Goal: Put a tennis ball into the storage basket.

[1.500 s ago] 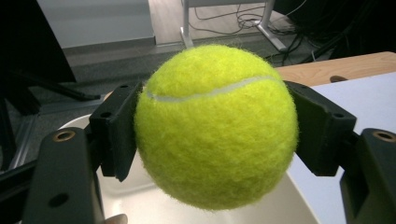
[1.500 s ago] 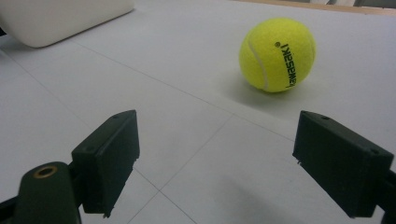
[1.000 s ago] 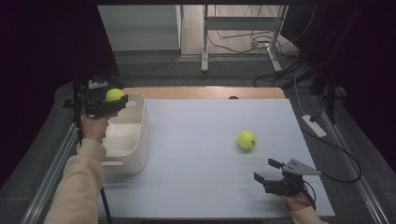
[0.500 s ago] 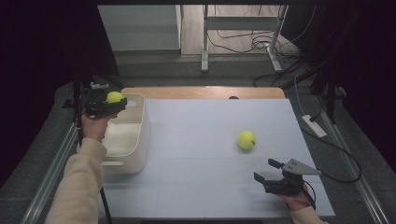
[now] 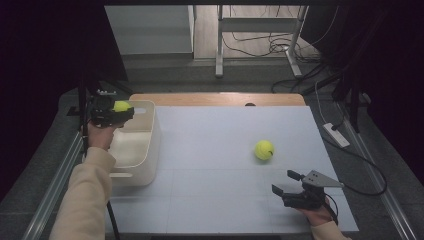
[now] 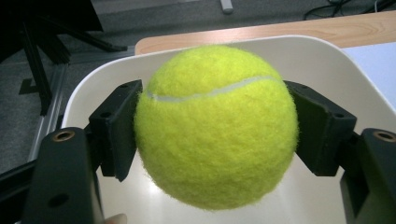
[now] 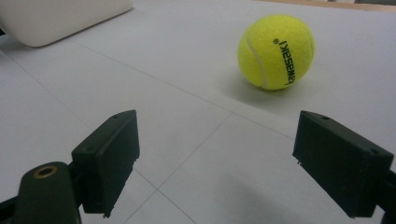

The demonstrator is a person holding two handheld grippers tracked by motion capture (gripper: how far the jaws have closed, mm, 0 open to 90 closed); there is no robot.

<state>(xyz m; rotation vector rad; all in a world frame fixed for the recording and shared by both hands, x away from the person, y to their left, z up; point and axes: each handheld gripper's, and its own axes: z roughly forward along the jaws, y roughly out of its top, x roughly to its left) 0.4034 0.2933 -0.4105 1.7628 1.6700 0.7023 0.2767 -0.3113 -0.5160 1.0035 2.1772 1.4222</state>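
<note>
Standing by the bench, I see the left tool (image 5: 122,111) held up over the far end of the white bin (image 5: 150,145), its two black jaws pressed against the sides of a yellow tennis ball (image 5: 121,106); in the left gripper view that held ball (image 6: 215,126) bulges between the jaws, its pale seam curving across the upper half, with the rounded rim and pale floor of the bin (image 6: 327,56) directly beneath and behind it; the ball is gripped clear of the bin's floor, not resting in it; a cream sleeve (image 5: 82,200) runs up from the near edge to the hand on that tool.

The bin sits at the left edge of the pale grey bench (image 5: 210,150), whose far side shows a strip of bare wood; a second tennis ball (image 5: 264,149) lies loose on the bench, right of centre and well apart from the bin.

The right tool (image 5: 287,182) rests low near the front right corner, with a grey three-cornered plate on top; its jaws stand wide apart with nothing between them; in the right gripper view they frame bare bench, and the loose ball (image 7: 275,51), printed with dark lettering, lies beyond them, untouched; a corner of the bin (image 7: 60,18) shows at the upper left.
</note>
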